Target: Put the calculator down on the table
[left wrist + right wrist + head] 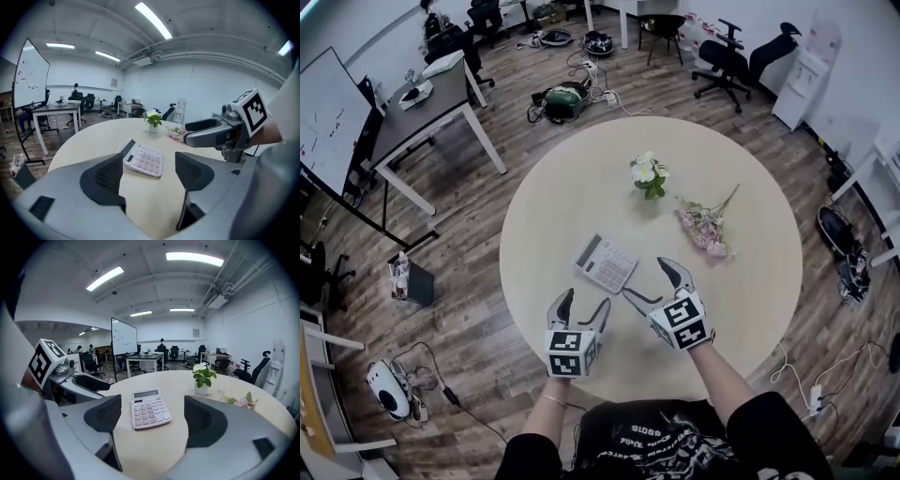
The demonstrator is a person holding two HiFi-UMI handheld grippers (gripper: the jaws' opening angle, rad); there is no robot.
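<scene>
A pale pink calculator [605,262] lies flat on the round beige table [741,187], keys up, also seen as the calculator [144,159] and the calculator [150,410]. My left gripper [580,306] hovers near the front edge, just below-left of it, open with nothing between its fingers. My right gripper [654,279] hovers to the calculator's right, open and empty too. In the left gripper view the left gripper [148,174] frames the calculator, and the right gripper [206,131] shows at the right. In the right gripper view the right gripper [152,416] also frames it from behind.
A small white pot of flowers [648,175] and a loose pink flower bunch [705,228] lie beyond the calculator. Around the table stand a desk [422,108], a whiteboard [328,117], office chairs [741,56] and cables on the wooden floor.
</scene>
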